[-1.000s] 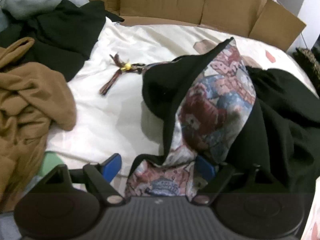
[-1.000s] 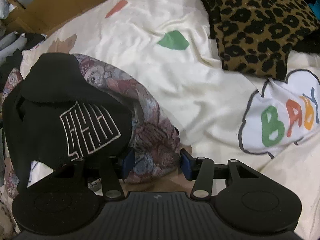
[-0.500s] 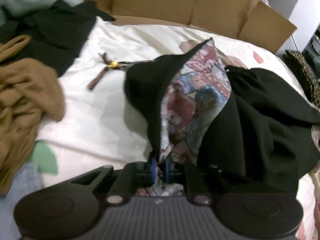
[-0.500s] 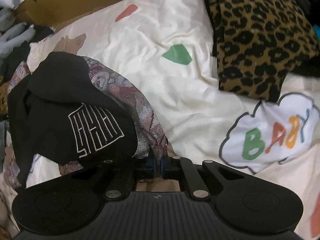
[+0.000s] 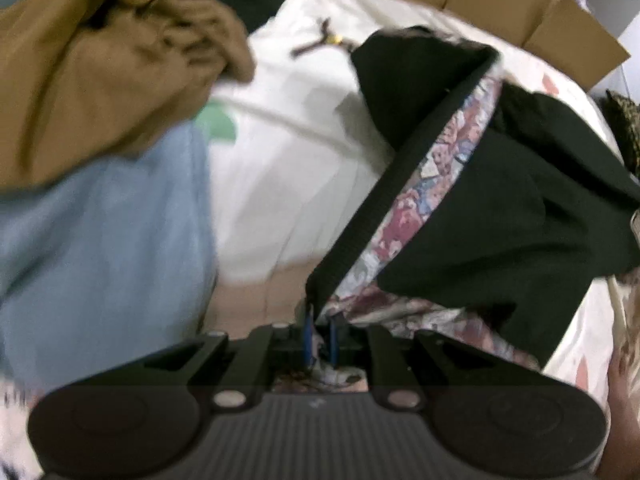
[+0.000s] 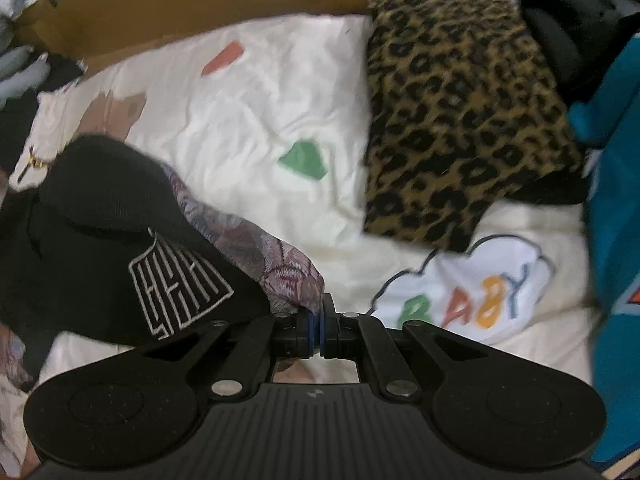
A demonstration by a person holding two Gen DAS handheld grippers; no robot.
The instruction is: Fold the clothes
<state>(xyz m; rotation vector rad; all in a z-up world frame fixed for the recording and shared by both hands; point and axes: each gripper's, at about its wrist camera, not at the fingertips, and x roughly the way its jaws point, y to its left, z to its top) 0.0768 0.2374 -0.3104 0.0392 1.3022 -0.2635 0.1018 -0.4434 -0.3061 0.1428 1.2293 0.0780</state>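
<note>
**Both grippers clamped on the garment**

Cream bedsheet point(image 5: 280, 168) lies rumpled under your left gripper point(image 5: 319, 338), pinching the black knit garment point(image 5: 500, 200) by its patterned woven lining. Your right gripper point(image 6: 316, 330) nips the same lining beside a leopard-print fleece point(image 6: 460, 120).

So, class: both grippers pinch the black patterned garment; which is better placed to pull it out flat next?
Probably the right gripper: open cream bedspread lies beside it, while brown and blue clothes crowd the left gripper. Both are shut on the garment.
</note>
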